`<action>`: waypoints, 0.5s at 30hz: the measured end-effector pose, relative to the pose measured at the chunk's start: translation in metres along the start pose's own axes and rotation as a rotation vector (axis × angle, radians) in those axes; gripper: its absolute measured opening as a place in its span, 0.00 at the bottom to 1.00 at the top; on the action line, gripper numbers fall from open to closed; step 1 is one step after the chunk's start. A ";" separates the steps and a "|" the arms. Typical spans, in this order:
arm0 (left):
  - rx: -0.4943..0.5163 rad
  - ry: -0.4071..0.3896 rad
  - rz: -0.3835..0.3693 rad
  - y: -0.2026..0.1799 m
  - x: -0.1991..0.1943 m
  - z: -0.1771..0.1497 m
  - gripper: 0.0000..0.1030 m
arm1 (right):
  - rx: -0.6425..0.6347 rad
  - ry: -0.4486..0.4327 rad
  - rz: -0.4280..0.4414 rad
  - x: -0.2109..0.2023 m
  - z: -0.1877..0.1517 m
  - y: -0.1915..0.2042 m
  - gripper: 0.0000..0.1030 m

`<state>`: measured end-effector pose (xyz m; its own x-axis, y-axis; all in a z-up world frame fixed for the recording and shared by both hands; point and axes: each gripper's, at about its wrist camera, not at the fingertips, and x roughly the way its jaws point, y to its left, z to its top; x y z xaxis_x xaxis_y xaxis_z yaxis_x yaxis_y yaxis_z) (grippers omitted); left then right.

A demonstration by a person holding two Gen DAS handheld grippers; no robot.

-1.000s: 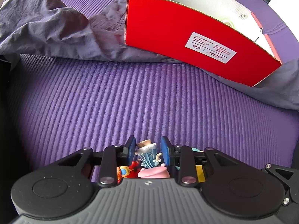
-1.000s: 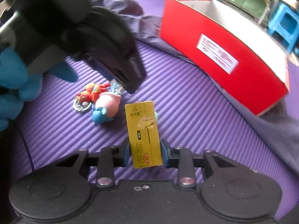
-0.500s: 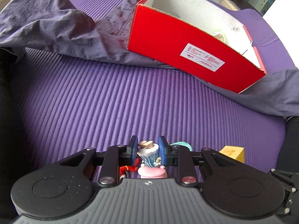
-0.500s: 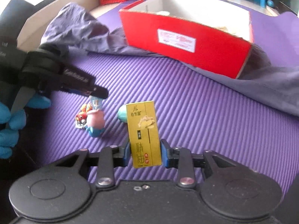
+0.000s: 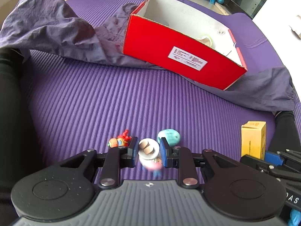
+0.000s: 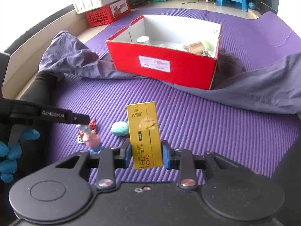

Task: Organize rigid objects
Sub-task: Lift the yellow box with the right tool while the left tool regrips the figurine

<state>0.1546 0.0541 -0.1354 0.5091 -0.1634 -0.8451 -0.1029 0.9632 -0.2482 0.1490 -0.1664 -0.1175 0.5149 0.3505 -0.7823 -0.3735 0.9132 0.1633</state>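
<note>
Now your 2 grippers carry loads: the right gripper [image 6: 146,154] clamps the upright yellow carton [image 6: 144,133], the left gripper [image 5: 147,151] pinches the pink figurine [image 5: 149,153]. The red box [image 6: 165,64] lies ahead, slightly right, well apart, nearer your right.

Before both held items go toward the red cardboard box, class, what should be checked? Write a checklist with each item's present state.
1. Right gripper clamps the tall yellow carton: ok.
2. Left gripper holds the pink pig figurine: ok, though blurred.
3. Red cardboard box open on top: ok.
4. Free room inside the box: ok, items sit along its far side.
5. Teal egg-shaped toy and red-orange figure lie loose on the purple ribbed mat: not ok.
</note>
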 end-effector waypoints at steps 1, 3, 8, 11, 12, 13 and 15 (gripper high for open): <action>0.002 -0.001 -0.001 -0.002 -0.001 -0.001 0.22 | 0.004 -0.001 0.001 -0.003 0.001 -0.001 0.30; 0.011 -0.008 0.000 -0.004 -0.005 -0.001 0.21 | 0.004 -0.006 -0.008 -0.007 0.004 -0.002 0.30; 0.028 -0.026 -0.020 -0.011 -0.016 0.009 0.09 | 0.000 -0.032 -0.025 -0.016 0.014 -0.005 0.30; 0.046 0.012 -0.045 -0.013 -0.013 0.015 0.09 | 0.004 -0.042 -0.029 -0.019 0.018 -0.007 0.30; 0.037 0.038 -0.078 -0.011 -0.010 0.016 0.09 | 0.009 -0.042 -0.027 -0.019 0.019 -0.008 0.30; 0.010 0.060 -0.104 -0.008 -0.009 0.016 0.09 | 0.014 -0.042 -0.025 -0.019 0.019 -0.009 0.30; -0.014 0.082 -0.135 -0.006 -0.006 0.016 0.09 | 0.019 -0.038 -0.019 -0.018 0.017 -0.010 0.30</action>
<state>0.1654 0.0525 -0.1210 0.4479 -0.3087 -0.8391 -0.0504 0.9283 -0.3684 0.1564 -0.1785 -0.0943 0.5511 0.3404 -0.7618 -0.3488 0.9234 0.1602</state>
